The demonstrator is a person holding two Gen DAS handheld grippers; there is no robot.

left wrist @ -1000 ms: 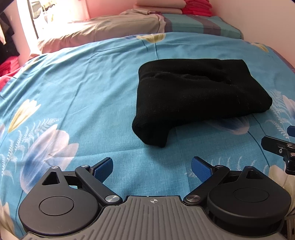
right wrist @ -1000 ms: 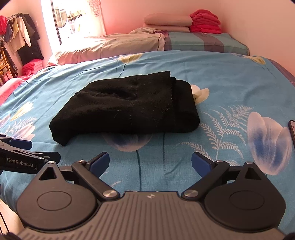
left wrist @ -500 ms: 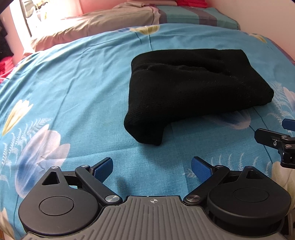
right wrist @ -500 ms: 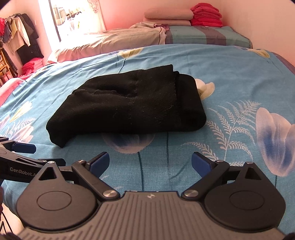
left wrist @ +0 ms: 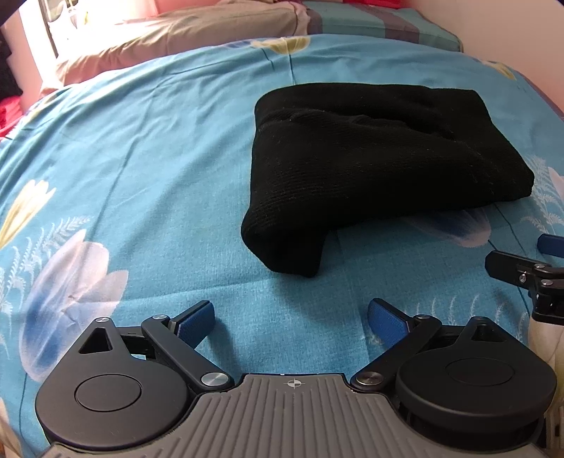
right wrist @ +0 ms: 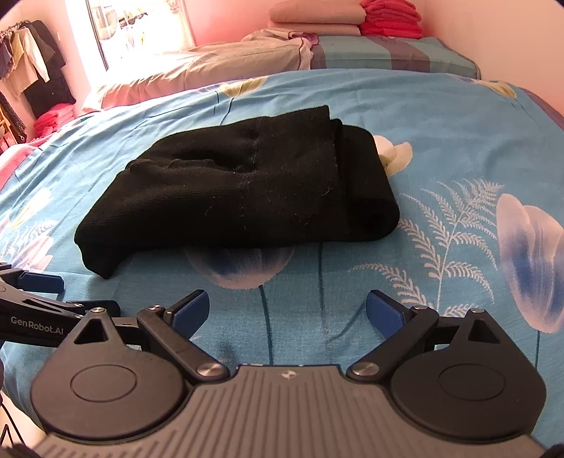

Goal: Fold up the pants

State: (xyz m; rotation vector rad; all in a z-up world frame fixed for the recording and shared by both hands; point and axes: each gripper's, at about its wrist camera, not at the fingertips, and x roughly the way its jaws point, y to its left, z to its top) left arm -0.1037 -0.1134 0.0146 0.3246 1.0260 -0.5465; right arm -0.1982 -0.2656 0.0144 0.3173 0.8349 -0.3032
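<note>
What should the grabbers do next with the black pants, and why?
Probably tidy the floppy near corner: the left gripper could ease forward and tuck it. The pants lie folded on the bedspread, both sets of jaws open and empty, the right gripper also short of them.

Black pants lie folded in a thick bundle on the blue floral bedspread, one corner drooping twd the near left. Right gripper hovers just short of them w/ blue pads spread wide, nothing btwn; left gripper pokes in at the left edge, near that drooping corner. Behind: beige pillow, striped cover, folded pink and red stacks by the wall, clothes hanging far left.
</note>
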